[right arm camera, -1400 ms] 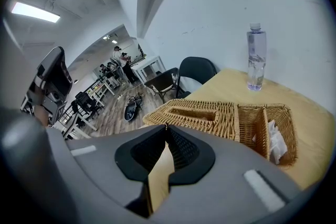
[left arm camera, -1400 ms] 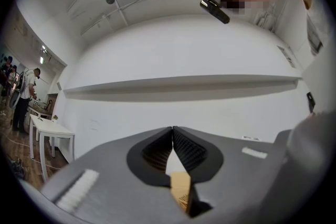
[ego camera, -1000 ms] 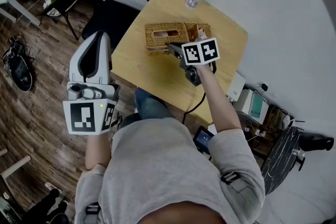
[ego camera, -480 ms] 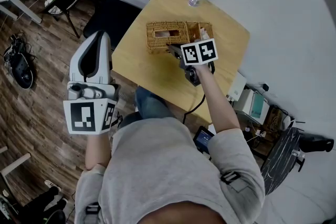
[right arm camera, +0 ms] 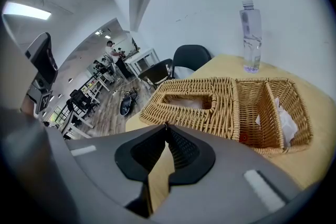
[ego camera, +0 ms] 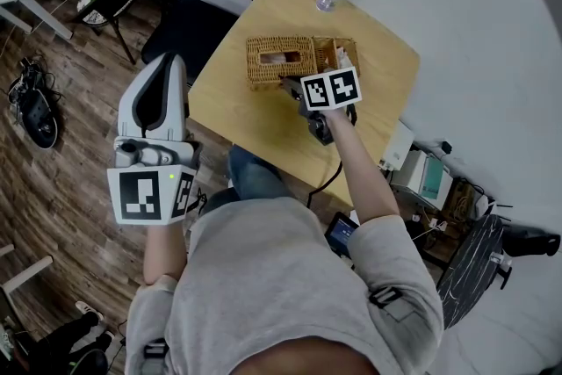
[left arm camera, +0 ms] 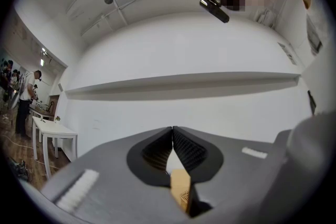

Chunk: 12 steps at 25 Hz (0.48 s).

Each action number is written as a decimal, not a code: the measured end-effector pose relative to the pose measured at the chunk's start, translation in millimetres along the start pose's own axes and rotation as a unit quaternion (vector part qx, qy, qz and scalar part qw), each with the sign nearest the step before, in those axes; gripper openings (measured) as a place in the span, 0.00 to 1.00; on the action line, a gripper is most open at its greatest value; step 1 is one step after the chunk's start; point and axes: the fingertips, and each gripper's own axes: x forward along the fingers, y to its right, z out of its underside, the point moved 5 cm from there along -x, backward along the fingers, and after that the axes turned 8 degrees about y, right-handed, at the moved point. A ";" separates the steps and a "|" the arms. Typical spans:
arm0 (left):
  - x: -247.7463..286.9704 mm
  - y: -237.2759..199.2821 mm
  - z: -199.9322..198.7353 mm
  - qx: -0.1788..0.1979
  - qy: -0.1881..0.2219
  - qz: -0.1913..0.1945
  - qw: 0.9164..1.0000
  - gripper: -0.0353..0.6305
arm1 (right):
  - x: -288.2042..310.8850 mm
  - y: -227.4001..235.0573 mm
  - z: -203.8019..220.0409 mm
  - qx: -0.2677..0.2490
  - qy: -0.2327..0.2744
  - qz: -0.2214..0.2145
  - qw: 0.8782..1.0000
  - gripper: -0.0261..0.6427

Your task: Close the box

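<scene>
Grey right tool (right arm camera: pixel 166 125) (tips together, empty) hovers beside wicker box (right arm camera: pixel 233 113).

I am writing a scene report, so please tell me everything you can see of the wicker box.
The wicker box is woven from light brown cane and sits flat on the yellow table. One part has a woven top with a rectangular slot; something pale shows inside. The other part is open, split by a partition into two compartments, with crumpled white paper in the end one. The right gripper, fingers together, points at its near side; contact cannot be told.
</scene>
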 end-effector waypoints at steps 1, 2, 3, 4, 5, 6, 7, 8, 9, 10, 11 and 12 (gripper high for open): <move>0.5 0.4 0.0 0.000 0.000 0.001 1.000 0.14 | 0.6 0.0 0.6 0.000 0.001 0.001 1.000 0.07; 1.0 1.2 -0.1 0.000 0.000 0.002 1.000 0.14 | 0.8 -0.1 1.4 0.000 0.002 0.001 1.000 0.07; 1.4 2.2 -0.3 0.001 0.001 0.003 1.000 0.14 | 0.8 -0.2 2.1 0.000 0.004 0.001 1.000 0.07; 2.0 3.2 -0.6 0.001 0.001 0.004 1.000 0.14 | 0.6 -0.3 2.8 -0.001 0.006 0.001 1.000 0.07; 2.9 4.1 -0.9 0.001 0.002 0.005 1.000 0.14 | 0.4 -0.4 3.2 -0.003 0.008 0.001 1.000 0.07; 4.1 4.7 -1.1 0.001 0.003 0.006 1.000 0.14 | 0.2 -0.4 3.2 -0.007 0.010 0.002 1.000 0.08; 5.7 5.2 -1.2 0.001 0.003 0.007 1.000 0.14 | -0.1 -0.3 2.8 -0.012 0.013 0.005 1.000 0.08; 7.2 5.6 -1.4 0.002 0.004 0.008 1.000 0.14 | -0.7 -0.4 2.0 -0.018 0.016 0.008 1.000 0.08; 8.4 5.8 -1.8 0.002 0.005 0.009 1.000 0.14 | -1.6 -0.7 1.1 -0.025 0.021 0.012 0.999 0.08; 9.2 6.0 -2.5 0.002 0.006 0.010 1.000 0.14 | -3.0 -1.5 0.2 -0.030 0.026 0.016 0.999 0.08; 9.6 6.1 -3.3 0.003 0.007 0.011 1.000 0.14 | -5.0 -2.8 -0.8 -0.034 0.033 0.019 0.999 0.08; 10.0 6.3 -4.3 0.003 0.008 0.012 1.000 0.14 | -7.5 -4.3 -2.3 -0.037 0.043 0.022 0.998 0.08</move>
